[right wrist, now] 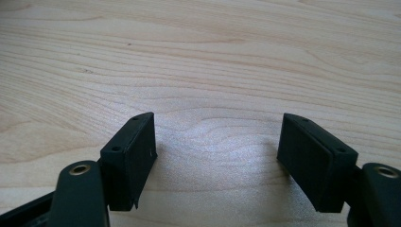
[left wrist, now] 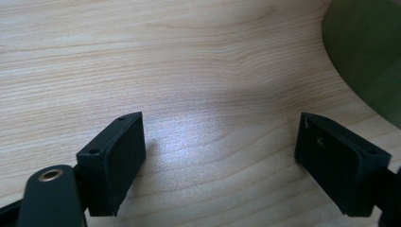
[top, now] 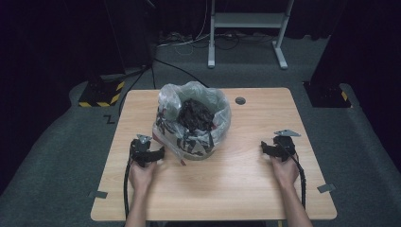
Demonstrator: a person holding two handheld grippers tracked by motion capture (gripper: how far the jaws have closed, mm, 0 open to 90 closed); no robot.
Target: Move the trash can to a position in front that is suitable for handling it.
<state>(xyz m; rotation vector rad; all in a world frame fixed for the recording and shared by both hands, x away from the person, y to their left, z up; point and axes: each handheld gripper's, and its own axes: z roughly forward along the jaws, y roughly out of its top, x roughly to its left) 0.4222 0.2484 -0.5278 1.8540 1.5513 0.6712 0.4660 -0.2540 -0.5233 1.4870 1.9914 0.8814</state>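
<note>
Start step, nothing grasped yet. A small round bin lined with a clear plastic bag full of dark crumpled waste (top: pixel 193 120) stood at the far-middle of the light wooden counter (top: pixel 236 189). Left gripper (top: pixel 147 154) rested just left of it, jaws wide apart, empty (bin's edge visible at its view's right). Right gripper (top: pixel 279 147) sat well right, also spread, empty. Next move likely called for both closing in on the bag's rim.
</note>
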